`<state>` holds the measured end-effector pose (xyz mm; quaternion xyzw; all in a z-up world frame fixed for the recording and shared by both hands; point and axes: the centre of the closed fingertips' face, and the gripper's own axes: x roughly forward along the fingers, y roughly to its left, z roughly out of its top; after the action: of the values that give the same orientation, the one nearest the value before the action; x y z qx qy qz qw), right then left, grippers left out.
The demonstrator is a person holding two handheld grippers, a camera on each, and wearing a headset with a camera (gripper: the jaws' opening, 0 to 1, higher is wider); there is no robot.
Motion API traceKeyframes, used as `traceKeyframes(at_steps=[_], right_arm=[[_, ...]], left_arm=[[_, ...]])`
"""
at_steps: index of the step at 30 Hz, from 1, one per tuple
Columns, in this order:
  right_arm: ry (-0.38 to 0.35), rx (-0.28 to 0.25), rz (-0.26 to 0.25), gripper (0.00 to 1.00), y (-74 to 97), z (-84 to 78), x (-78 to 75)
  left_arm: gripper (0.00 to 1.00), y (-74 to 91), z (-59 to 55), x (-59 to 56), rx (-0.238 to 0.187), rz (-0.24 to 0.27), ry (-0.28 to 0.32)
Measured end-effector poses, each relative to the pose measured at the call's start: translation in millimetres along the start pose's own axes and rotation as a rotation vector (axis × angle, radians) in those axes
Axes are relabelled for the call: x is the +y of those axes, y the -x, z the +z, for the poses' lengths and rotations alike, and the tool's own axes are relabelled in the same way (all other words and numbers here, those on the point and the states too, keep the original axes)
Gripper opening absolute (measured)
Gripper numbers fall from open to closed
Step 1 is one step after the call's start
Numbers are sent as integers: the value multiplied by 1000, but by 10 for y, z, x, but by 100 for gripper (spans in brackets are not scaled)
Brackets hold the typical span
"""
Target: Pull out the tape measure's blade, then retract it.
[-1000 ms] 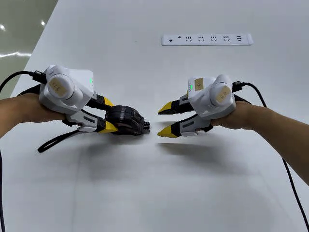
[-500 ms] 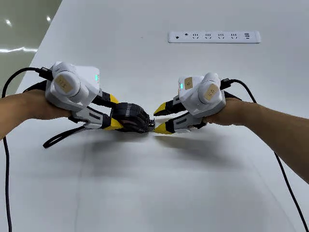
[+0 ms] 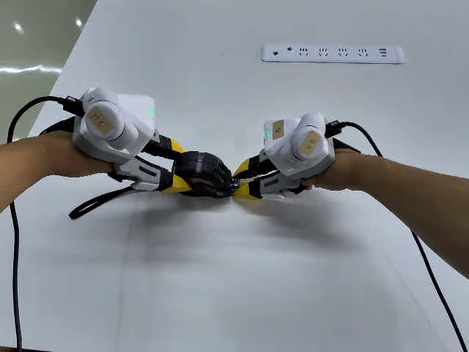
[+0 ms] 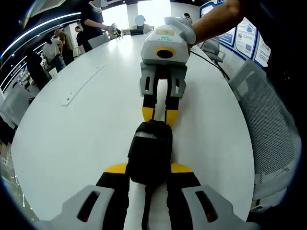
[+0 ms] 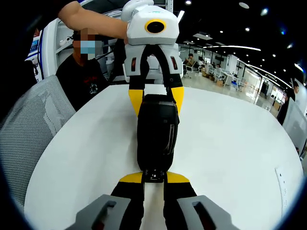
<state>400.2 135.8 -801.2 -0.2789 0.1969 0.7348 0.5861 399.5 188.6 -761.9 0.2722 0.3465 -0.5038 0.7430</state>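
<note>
- Head view: I had the black, rubber-cased tape measure (image 3: pixel 204 174) lying on the plain white tabletop (image 3: pixel 220 286), between my two grippers. My left gripper (image 3: pixel 179 166) was clenched around the case from the rear. My right gripper (image 3: pixel 242 181) met the case's front with its yellow tips drawn close together. A black wrist strap (image 3: pixel 99 204) trailed on the table behind the left gripper, and a long white power strip (image 3: pixel 333 53) lay well apart at the far side.
- Left gripper view: here I saw what the head view hid, both yellow tips of my left gripper (image 4: pixel 148 168) pressing the case's (image 4: pixel 151 151) flanks. The right gripper (image 4: pixel 159 116) faced me, its tips touching the far end. A grey mesh chair (image 4: pixel 268 124) stood by the table edge, and people stood at the far end of the room.
- Right gripper view: this one alone showed the small blade tip (image 5: pixel 153 175) at the case's mouth, pinched between my right gripper's (image 5: pixel 153 179) narrowed tips. The blade was not drawn out. Beyond it, the left gripper (image 5: pixel 156 99) clasped the case's (image 5: pixel 157 129) other end.
</note>
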Motion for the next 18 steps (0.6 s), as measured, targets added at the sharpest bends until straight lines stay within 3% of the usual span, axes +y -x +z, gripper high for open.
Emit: traceKeyframes(at_steps=[18], right_arm=[[92,32,-12,9,9,-14,-18]], left_arm=[[24,9,-12,-3,5,-8,20]])
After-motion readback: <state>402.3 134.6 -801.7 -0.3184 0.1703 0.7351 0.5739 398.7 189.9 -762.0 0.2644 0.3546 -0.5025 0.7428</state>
